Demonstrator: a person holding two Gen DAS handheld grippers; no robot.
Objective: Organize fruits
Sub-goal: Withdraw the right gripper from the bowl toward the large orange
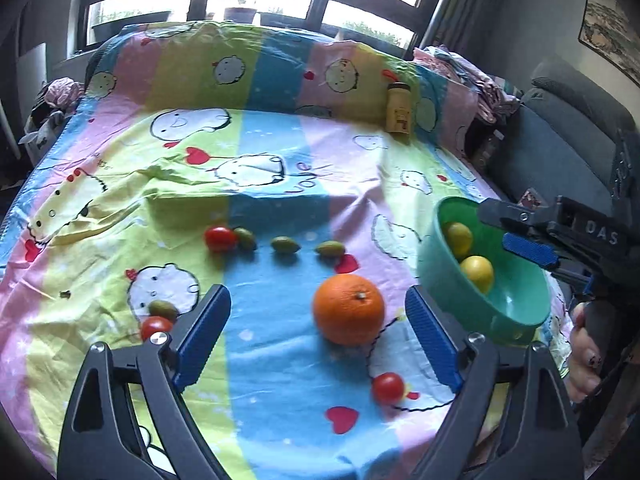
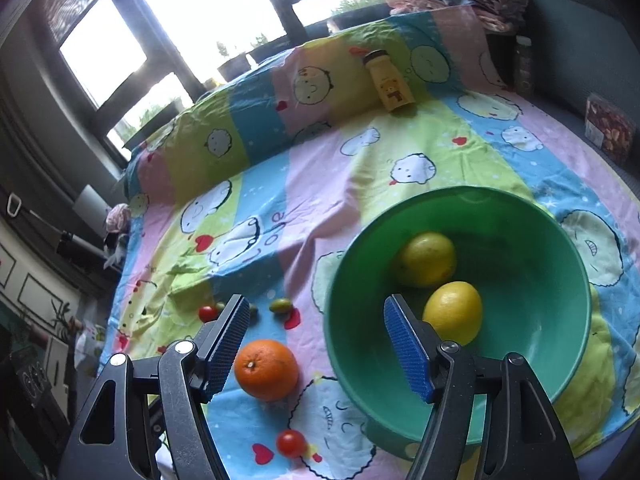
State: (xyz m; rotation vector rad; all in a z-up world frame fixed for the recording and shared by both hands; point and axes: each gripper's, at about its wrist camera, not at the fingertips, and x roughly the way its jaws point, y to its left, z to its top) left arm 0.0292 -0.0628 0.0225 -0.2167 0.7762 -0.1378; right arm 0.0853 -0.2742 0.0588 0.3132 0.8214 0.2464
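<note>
An orange lies on the cartoon-print sheet, between the wide-apart fingers of my left gripper, which is open and does not touch it. Scattered around it are three cherry tomatoes and several small green fruits. A green bowl at the right holds two lemons. In the right wrist view my right gripper is open with no fruit between its fingers. The bowl's left rim shows between them, with the lemons beyond and the orange at lower left.
A yellow bottle stands against the raised back of the sheet. A grey seat and crumpled clothes lie to the right. A patterned box sits at the far right. A person's hand holds the right gripper's handle.
</note>
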